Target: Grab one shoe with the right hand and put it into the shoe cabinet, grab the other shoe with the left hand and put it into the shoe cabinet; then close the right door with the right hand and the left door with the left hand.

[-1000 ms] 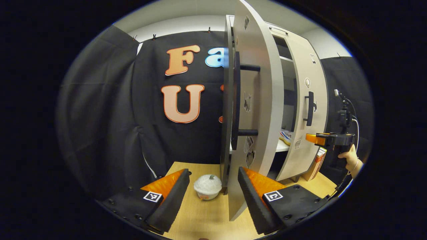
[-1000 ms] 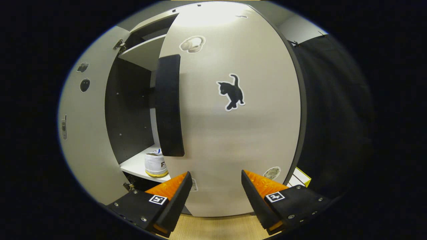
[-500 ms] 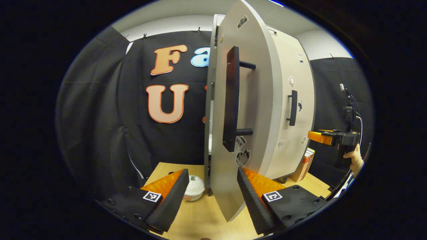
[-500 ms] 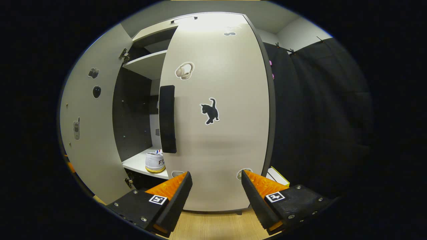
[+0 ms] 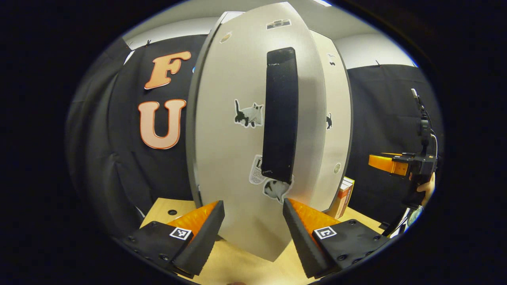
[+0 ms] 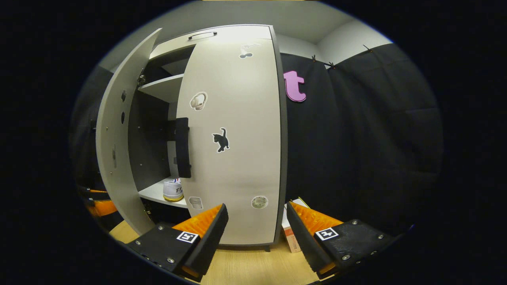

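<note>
Shoe cabinet (image 6: 233, 118) stands on the wooden table (image 6: 245, 269), pale-fronted with a dark interior. From my right gripper view, the right door (image 6: 237, 158) lies flush or very nearly flush against the cabinet front; I cannot tell whether it is fully seated. Its dark handle (image 6: 182, 147) sits at the inner edge, with a black cat sticker (image 6: 221, 140) beside it. The left door (image 6: 115, 158) stands partly open, swung outward. Through the gap, one shoe (image 6: 172, 190) rests on the white lower shelf (image 6: 156, 194), heel toward me; a second shoe I cannot make out.

My right gripper (image 6: 255, 229) is spread wide and empty, hovering in front of the right door's lower part, apart from it.

From my left gripper view, the left door (image 5: 233, 150) faces me close up, its tall black handle (image 5: 280, 114) upright near the centre. My left gripper (image 5: 253, 227) is also spread wide, holding nothing, its fingers either side of the door's bottom corner; contact I cannot confirm. A small box (image 5: 344, 197) stands just beside the cabinet's far side.
</note>
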Demonstrator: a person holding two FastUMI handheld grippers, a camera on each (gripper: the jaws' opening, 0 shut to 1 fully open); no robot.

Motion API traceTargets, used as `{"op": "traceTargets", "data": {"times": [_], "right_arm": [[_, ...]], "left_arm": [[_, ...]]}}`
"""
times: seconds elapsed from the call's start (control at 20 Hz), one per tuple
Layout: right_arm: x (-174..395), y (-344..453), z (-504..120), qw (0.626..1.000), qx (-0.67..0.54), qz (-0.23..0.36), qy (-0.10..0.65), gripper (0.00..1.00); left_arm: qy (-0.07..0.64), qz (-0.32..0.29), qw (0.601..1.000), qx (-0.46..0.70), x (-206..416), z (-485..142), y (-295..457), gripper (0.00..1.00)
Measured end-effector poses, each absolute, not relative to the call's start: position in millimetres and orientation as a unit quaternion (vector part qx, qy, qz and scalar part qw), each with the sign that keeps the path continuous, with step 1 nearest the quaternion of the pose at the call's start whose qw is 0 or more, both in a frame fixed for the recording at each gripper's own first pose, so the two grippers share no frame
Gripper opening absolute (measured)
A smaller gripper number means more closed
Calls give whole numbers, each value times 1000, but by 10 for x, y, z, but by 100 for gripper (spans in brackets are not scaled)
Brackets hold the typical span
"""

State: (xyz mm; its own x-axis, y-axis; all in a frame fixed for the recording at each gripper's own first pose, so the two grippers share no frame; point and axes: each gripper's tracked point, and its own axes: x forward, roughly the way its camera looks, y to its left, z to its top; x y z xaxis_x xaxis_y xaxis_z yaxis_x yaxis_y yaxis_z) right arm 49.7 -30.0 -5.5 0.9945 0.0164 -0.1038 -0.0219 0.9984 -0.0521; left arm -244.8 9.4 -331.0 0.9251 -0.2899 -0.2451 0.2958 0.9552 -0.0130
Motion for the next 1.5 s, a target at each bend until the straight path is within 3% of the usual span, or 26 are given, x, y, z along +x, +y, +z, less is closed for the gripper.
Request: {"op": "traceTargets", "data": {"times": [0.45,0.8,1.5], "right_arm": [[236,-720,59,998,-18,-34,43,92],[83,-953,126,997,-24,-57,38,92],[131,-790,305,998,-28,-36,38,92]], "left_arm": [[156,-133,979,-6,-1953,-3743,-138,96],[144,-108,984,-11,-1781,-3813,-184,96],[137,-73,988,18,-1408,-3882,-341,97]]}}
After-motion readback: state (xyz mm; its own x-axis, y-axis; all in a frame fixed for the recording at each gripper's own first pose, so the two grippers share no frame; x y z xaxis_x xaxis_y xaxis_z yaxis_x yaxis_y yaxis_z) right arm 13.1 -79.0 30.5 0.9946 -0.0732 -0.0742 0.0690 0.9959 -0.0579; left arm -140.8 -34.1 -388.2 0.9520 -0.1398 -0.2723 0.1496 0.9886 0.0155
